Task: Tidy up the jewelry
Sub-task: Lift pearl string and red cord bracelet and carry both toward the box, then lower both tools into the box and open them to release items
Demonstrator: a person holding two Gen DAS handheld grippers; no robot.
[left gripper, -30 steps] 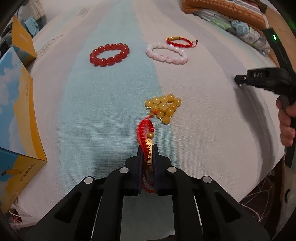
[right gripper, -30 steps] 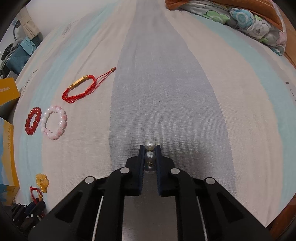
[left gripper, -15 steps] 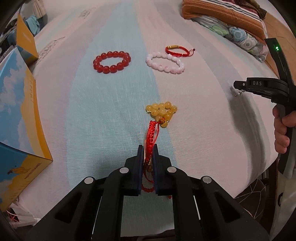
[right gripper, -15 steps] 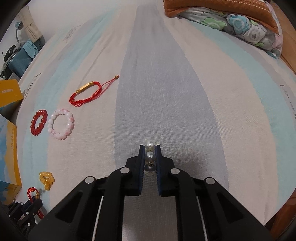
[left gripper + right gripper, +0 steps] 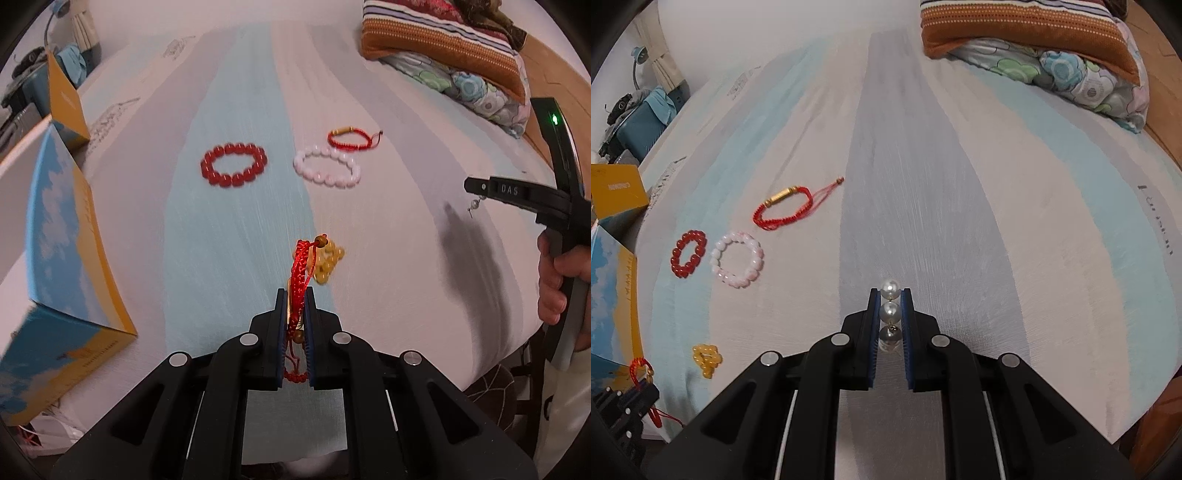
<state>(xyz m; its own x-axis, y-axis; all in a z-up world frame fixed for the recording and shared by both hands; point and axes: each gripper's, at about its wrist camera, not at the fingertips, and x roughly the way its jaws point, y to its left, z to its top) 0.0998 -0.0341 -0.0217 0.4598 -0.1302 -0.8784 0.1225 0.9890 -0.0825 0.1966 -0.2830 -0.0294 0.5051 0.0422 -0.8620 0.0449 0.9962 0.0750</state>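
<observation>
The left hand-held gripper (image 5: 295, 295) is clamped on a red cord bracelet (image 5: 301, 269), lifted above the bed (image 5: 236, 229); the yellow bead bracelet (image 5: 327, 260) lies just beyond. The right hand-held gripper (image 5: 890, 295) pinches a pearl strand (image 5: 890, 312).

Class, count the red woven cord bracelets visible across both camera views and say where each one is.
2. One red cord bracelet is clamped in the left tool; the other lies on the bedsheet beyond the pink bead bracelet. None appears hidden.

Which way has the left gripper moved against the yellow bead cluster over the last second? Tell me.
Yes. The left gripper has risen and drawn back from the yellow bead cluster, lifting the red cord bracelet off the bedsheet.
</observation>
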